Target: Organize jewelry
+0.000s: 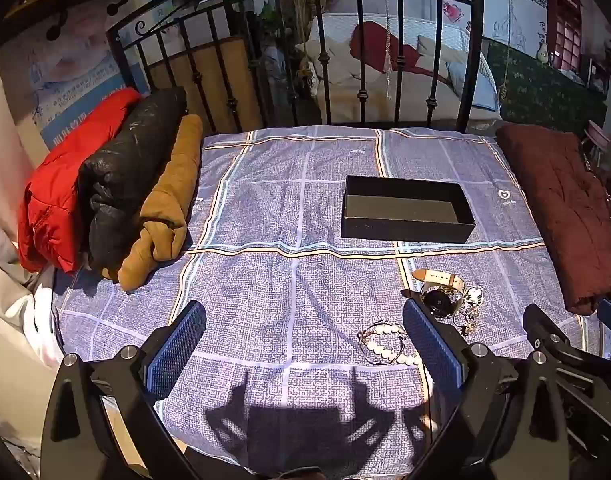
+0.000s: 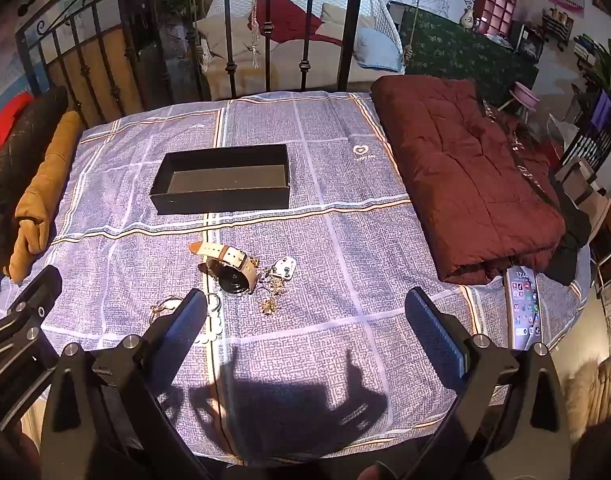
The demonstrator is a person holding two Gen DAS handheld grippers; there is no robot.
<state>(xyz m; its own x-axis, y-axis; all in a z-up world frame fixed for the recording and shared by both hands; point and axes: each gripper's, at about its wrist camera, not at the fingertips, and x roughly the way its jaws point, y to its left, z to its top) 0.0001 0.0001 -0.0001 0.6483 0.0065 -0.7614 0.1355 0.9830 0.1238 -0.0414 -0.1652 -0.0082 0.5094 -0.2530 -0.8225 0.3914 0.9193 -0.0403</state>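
Observation:
An open black box (image 1: 405, 210) sits empty on the blue checked bedsheet; it also shows in the right wrist view (image 2: 223, 178). In front of it lie a watch with a cream strap (image 1: 439, 290) (image 2: 229, 268), a white bead bracelet (image 1: 381, 342) (image 2: 213, 320), and small gold and silver trinkets (image 1: 471, 308) (image 2: 275, 284). My left gripper (image 1: 305, 344) is open and empty, its right finger beside the bracelet and watch. My right gripper (image 2: 305, 320) is open and empty, its left finger partly hiding the bracelet.
Rolled red, black and tan jackets (image 1: 117, 192) lie along the left. A folded maroon quilt (image 2: 465, 172) lies on the right, with a lit phone (image 2: 523, 308) by its near corner. A black iron bed rail (image 1: 289, 60) stands behind.

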